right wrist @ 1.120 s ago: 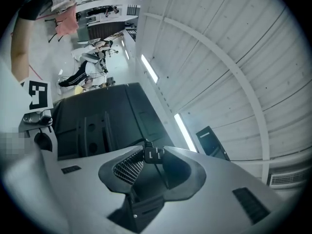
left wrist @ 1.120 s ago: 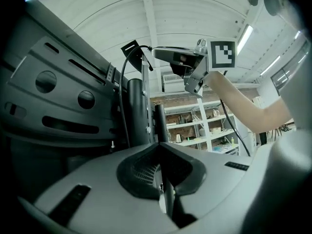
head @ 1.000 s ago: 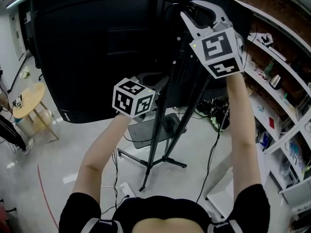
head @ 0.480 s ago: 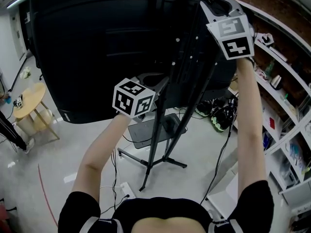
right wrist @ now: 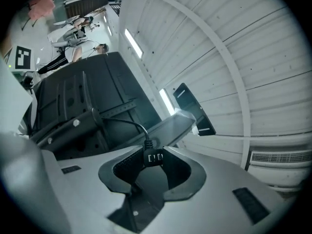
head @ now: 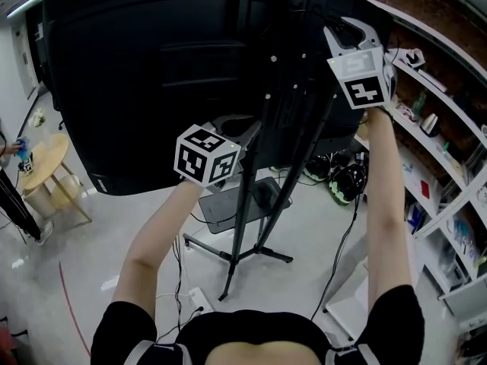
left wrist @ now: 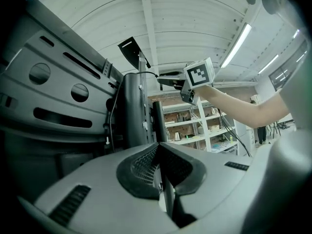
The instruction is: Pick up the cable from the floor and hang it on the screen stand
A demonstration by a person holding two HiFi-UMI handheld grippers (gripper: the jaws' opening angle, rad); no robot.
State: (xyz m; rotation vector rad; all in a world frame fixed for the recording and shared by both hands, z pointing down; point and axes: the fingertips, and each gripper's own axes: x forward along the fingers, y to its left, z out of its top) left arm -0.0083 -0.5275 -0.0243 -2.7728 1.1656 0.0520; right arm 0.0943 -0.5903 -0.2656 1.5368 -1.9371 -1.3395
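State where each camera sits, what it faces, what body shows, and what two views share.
Head view: on the head, facing steeply down at screen stand and floor; both forearms, left gripper, right gripper show.
Left gripper view: on that gripper, facing level past its shut jaws at the screen stand; right gripper and forearm show.
Right gripper view: on that gripper, tilted up past the cable plug in its jaws toward screen and ceiling.
Shared: head and left gripper views show the right gripper.
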